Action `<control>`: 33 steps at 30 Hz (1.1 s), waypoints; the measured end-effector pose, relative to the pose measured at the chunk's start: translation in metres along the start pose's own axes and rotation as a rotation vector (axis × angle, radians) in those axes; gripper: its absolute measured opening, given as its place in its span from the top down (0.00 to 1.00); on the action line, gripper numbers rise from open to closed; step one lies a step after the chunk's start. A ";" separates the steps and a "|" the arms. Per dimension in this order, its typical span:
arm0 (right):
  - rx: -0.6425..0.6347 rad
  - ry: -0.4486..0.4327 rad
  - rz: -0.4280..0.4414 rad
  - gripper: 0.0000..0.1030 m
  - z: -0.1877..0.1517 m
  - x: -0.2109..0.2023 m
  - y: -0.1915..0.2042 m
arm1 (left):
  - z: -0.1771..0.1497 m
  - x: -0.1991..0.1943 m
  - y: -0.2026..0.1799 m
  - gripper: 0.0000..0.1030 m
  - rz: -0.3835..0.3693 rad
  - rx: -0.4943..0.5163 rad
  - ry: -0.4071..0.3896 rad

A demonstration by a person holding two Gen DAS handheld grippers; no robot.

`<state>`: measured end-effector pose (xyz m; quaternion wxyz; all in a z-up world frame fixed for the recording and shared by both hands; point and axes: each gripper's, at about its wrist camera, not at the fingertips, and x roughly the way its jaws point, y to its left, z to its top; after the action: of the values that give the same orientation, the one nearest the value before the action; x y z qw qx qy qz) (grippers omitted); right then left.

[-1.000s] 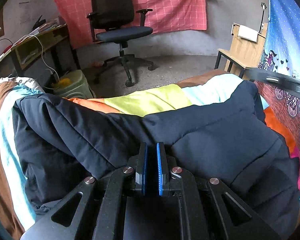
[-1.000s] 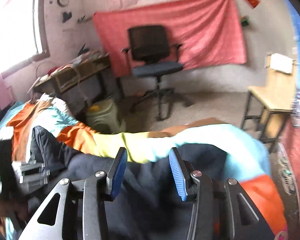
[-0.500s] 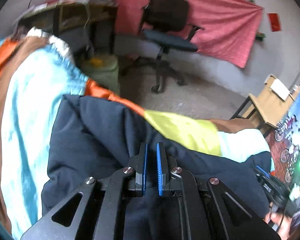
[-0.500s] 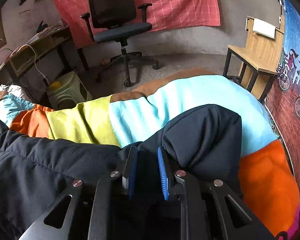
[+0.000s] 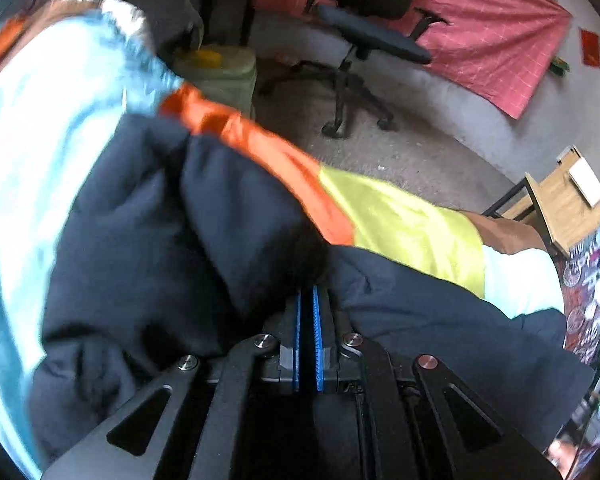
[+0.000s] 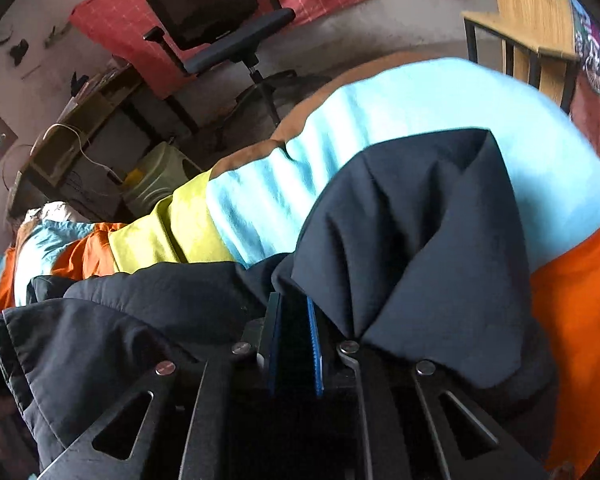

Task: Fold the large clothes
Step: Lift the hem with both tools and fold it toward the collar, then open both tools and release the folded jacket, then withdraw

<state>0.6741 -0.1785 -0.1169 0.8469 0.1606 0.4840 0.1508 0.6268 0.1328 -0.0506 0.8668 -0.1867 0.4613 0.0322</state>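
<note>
A dark navy padded jacket (image 5: pixel 148 248) lies across a bed with a striped cover (image 5: pixel 400 220) of orange, yellow, light blue and brown. My left gripper (image 5: pixel 307 292) is shut on a bunched fold of the jacket near its left end. My right gripper (image 6: pixel 294 300) is shut on the jacket (image 6: pixel 420 232) near its right end, where the fabric humps up over the blue pads. The cloth hides both pairs of fingertips.
A black office chair (image 5: pixel 364 36) stands on the floor beyond the bed, before a red cloth on the wall (image 5: pixel 500 40). A green bin (image 5: pixel 220 72) sits by the bed. A wooden table (image 5: pixel 564 200) is at right, a cluttered desk (image 6: pixel 84 120) at left.
The right gripper went from open above the jacket to shut on its right end. Both grippers tilted and pulled the jacket into raised folds; the left view swung leftward.
</note>
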 end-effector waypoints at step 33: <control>-0.487 0.126 -0.002 0.65 -0.053 -0.021 0.059 | -0.077 -0.011 -0.069 0.98 -0.200 0.515 0.143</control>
<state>0.6119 -0.1270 -0.1014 0.8288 -0.0586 0.4855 0.2717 0.5756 0.0431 -0.0607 0.8499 -0.0065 0.4934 -0.1849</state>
